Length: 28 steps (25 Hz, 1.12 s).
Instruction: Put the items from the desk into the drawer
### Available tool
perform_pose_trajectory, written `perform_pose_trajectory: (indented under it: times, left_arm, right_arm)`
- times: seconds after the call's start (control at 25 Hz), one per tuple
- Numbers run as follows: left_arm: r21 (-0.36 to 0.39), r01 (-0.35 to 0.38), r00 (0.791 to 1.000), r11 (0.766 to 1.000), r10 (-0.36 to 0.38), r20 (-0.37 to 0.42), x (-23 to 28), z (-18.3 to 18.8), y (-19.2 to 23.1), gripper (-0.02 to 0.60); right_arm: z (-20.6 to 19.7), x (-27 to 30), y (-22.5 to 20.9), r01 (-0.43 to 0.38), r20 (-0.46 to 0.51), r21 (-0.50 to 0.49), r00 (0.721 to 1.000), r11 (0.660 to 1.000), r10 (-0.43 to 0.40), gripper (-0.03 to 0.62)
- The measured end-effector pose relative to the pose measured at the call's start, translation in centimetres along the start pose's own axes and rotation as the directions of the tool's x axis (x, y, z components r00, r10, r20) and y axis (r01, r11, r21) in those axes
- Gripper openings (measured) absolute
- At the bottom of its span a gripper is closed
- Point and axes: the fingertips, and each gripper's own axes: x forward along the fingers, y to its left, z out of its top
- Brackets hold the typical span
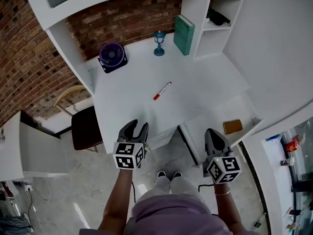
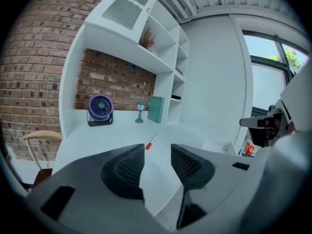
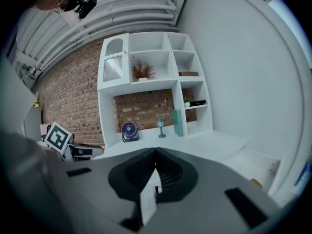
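A red and white pen (image 1: 162, 90) lies near the middle of the white desk (image 1: 132, 97); it also shows beyond the left jaws as the pen (image 2: 151, 141). My left gripper (image 1: 138, 127) hovers over the desk's front edge, open and empty (image 2: 157, 152). The drawer (image 1: 210, 126) stands pulled out at the desk's right, with a brown flat item (image 1: 232, 127) in it. My right gripper (image 1: 213, 133) hangs in front of the drawer, jaws shut with nothing between them (image 3: 155, 152). From the right gripper view the drawer (image 3: 253, 167) lies to the right.
At the desk's back stand a purple fan (image 1: 112, 57), a small blue lamp (image 1: 159, 43) and a green book (image 1: 184, 34). A black thing (image 1: 218, 17) lies on a shelf. A dark chair (image 1: 85, 126) stands left of the desk. The person's feet (image 1: 168, 175) are below.
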Motion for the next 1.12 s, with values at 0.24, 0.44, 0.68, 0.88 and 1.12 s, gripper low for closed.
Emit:
perform_pose_trajectory:
  times: [0.24,0.44,0.68,0.88,1.12]
  left_arm:
    - [0.017,0.024,0.999,1.0,-0.023,-0.026,3.6,0.2,0.4,0.169]
    - [0.041,0.035,0.998,0.999,-0.033,-0.051,6.7,0.8,0.5,0.17]
    - [0.069,0.051,0.996,0.996,-0.045,-0.082,10.7,1.2,0.4,0.172]
    - [0.091,0.056,0.992,0.994,-0.046,-0.115,14.0,1.1,0.6,0.172]
    - [0.115,0.068,0.985,0.991,-0.048,-0.167,17.8,0.4,0.8,0.172]
  right_arm:
    - [0.6,2.2,-1.2,0.011,0.004,0.001,1.0,1.0,-0.011,0.005]
    - [0.9,3.9,-2.6,0.016,-0.004,0.013,1.0,1.0,-0.016,0.005]
    - [0.4,6.0,-4.4,0.02,-0.028,0.032,0.999,0.999,-0.019,0.005]
    - [0.2,7.6,-5.6,0.019,-0.046,0.039,0.999,0.999,-0.018,0.005]
    - [-0.2,8.8,-7.3,0.028,-0.065,0.048,0.998,0.998,-0.025,0.005]
